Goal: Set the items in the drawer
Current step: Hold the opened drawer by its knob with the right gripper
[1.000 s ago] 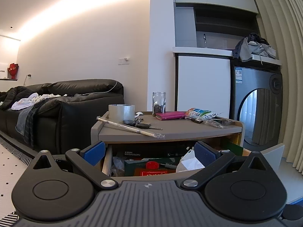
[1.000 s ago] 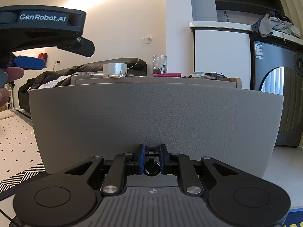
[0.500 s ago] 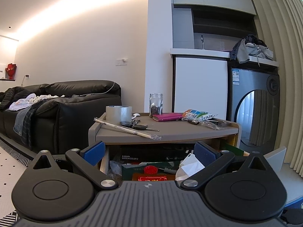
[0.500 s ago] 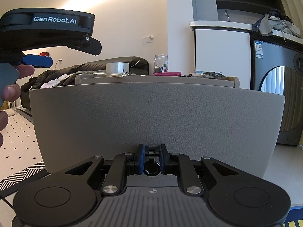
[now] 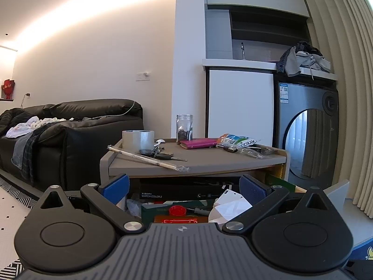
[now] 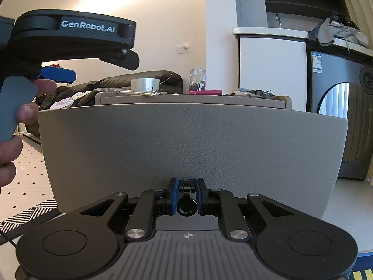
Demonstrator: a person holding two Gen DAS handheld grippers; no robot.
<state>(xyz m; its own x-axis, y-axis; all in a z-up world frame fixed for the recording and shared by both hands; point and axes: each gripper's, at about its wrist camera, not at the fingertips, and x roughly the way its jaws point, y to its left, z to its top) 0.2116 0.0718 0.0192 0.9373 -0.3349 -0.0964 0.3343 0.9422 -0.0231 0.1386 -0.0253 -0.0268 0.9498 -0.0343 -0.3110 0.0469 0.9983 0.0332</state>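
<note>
So on the far left there's just the black sofa [image 5: 70, 126] with clothes dumped on it, not our problem. Moving right, our left gripper [image 5: 184, 187] hangs above the pulled-out drawer [image 6: 186, 144] with its jaws spread wide and nothing between them. The drawer is already pretty full: a black watch box, a green box, something with a red cap, some white paper.

The stuff we need to put away sits on the desk [image 5: 209, 161] behind it. Leftmost is the tape roll [image 5: 138, 139], stiff and light, probably easiest pinched across its wall. In front of it lies a long thin rod in a plastic sleeve [image 5: 144, 157], which we reckon is slippery and will tip unless we grab near the middle. Then the keys [image 5: 160, 155], floppy and jangly, best taken by the fob. The glass jar [image 5: 184, 128] is the fragile, heavier one, so grip low around the body. The pink wallet [image 5: 198, 143] is flat and soft-ish, take it by an edge. The snack bag [image 5: 240, 140] on the right is crinkly and light.

Our right gripper [image 6: 186, 197] is clamped shut on the drawer's black knob [image 6: 186, 206], down near the bottom of the grey leather front.
</note>
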